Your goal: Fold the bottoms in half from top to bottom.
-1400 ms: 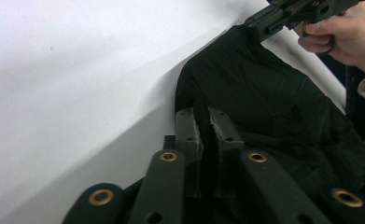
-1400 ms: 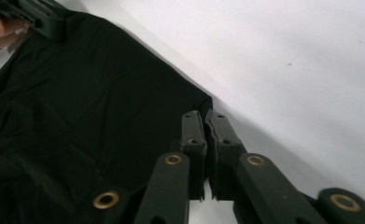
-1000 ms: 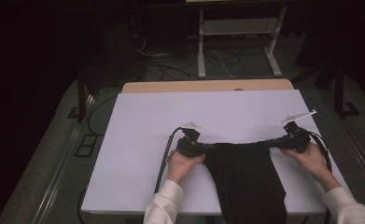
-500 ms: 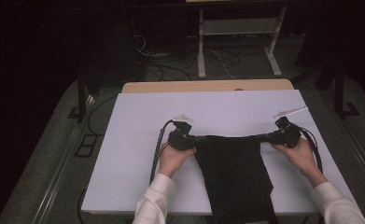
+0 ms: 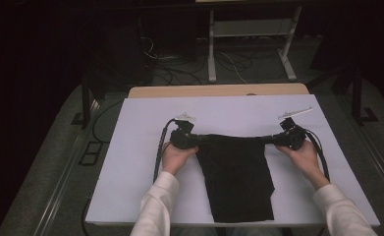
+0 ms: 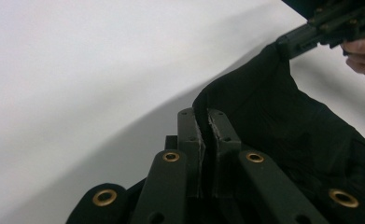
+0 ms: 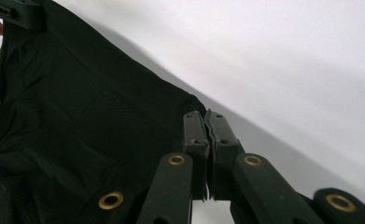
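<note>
A black cloth [image 5: 236, 177] lies stretched on the white table [image 5: 130, 147], its near end hanging over the front edge. My left gripper [image 5: 199, 139] is shut on the cloth's far left corner. My right gripper [image 5: 267, 140] is shut on the far right corner. The top edge is pulled taut between them. In the left gripper view the jaws pinch the cloth [image 6: 283, 121] at my left gripper [image 6: 204, 122], and the other gripper [image 6: 311, 32] holds the far corner. In the right gripper view the cloth [image 7: 77, 116] hangs to the left of my right gripper [image 7: 206, 120].
A wooden strip [image 5: 219, 91] edges the table's far side. Beyond it a white metal stand [image 5: 251, 44] and loose cables [image 5: 229, 61] sit on the dark floor. Black cables [image 5: 157, 152] trail from each gripper over the table.
Both hands have moved away from the person toward the table's far side and a little left, dragging the cloth farther onto the table. Both grips stayed closed.
</note>
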Motion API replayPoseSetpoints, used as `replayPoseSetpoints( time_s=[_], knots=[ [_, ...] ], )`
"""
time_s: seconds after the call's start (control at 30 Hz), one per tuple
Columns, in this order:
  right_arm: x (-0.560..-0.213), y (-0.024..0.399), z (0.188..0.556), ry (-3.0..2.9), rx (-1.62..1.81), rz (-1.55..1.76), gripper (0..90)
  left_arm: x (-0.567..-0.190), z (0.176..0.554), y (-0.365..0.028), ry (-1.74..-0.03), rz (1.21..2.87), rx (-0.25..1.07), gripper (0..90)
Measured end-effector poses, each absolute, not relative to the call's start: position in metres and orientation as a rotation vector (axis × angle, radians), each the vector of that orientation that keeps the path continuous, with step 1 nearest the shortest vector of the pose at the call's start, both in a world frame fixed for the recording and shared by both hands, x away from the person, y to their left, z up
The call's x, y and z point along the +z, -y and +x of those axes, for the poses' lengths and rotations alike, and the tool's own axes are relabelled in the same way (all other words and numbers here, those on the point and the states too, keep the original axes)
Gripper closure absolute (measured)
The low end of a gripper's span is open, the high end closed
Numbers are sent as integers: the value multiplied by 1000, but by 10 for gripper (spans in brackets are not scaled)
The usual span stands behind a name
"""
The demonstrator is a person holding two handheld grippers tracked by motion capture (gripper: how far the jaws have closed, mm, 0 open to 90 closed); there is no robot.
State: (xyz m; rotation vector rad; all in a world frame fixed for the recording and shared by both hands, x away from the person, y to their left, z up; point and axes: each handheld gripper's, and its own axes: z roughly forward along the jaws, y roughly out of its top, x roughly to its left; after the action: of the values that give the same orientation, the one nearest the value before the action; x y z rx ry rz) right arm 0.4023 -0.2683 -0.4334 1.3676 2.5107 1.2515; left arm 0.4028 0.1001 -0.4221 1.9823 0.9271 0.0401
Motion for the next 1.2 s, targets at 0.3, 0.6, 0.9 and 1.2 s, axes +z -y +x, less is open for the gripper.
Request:
replayPoseSetpoints(
  time_s=[0.3, 0.6, 0.9, 1.2],
  knots=[
    [-432, 258, 417, -2475, 1235, 1365, 871, -425, 418, -105, -944, 1963, 77, 844],
    [-429, 247, 433, -2448, 1181, 1360, 871, -420, 434, -106, -917, 2003, 124, 842],
    [-426, 243, 455, -2404, 1230, 1414, 876, -411, 452, -114, -895, 2033, 180, 842],
    [-423, 237, 469, -2382, 1199, 1436, 876, -407, 471, -116, -934, 1979, 186, 838]
  ],
)
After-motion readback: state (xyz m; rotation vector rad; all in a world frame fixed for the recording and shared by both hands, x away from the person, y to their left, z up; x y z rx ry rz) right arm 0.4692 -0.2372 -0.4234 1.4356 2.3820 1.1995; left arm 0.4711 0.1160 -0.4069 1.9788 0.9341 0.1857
